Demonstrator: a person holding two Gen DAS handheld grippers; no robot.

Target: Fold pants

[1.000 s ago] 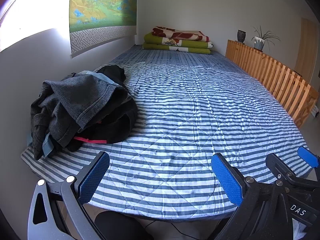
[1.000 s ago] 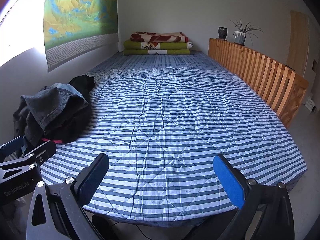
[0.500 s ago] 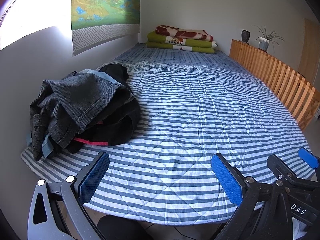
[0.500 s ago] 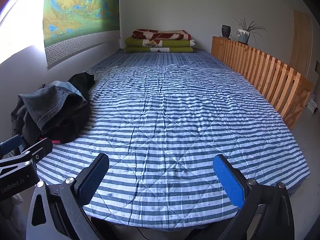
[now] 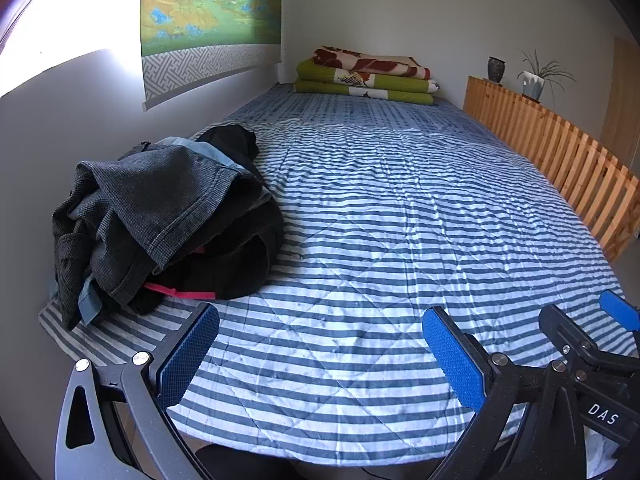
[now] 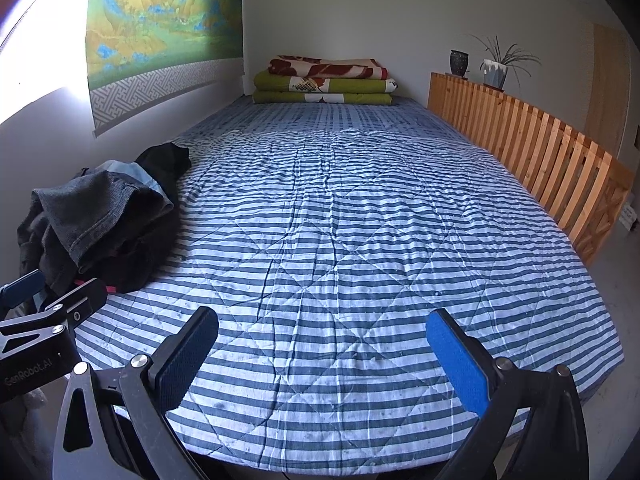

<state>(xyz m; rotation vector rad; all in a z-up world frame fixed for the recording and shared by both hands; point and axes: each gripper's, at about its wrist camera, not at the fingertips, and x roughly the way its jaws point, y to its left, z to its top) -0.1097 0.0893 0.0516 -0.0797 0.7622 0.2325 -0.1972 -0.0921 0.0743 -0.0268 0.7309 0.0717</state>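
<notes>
A heap of dark clothes (image 5: pixel 160 216) lies crumpled at the near left of the striped bed (image 5: pixel 400 220), against the wall; grey, black and light blue fabric and a pink strap show in it. The same heap of clothes (image 6: pixel 96 220) appears at the left of the right wrist view. My left gripper (image 5: pixel 320 348) hangs open over the bed's near edge, right of the heap and apart from it. My right gripper (image 6: pixel 322 352) is open too, with nothing between its blue pads. The left gripper's body (image 6: pixel 36 340) shows at the left of the right wrist view.
Folded green and red blankets (image 6: pixel 324 82) are stacked at the far end of the bed. A wooden slatted rail (image 6: pixel 532 160) runs along the bed's right side, with a potted plant (image 6: pixel 496 68) and a dark vase (image 6: pixel 459 63) on it. A wall with a hanging painting (image 5: pixel 208 8) borders the left.
Both grippers have moved slightly forward over the bed's near edge; the heap looks a little nearer. Both stay open and the clothes have not moved.
</notes>
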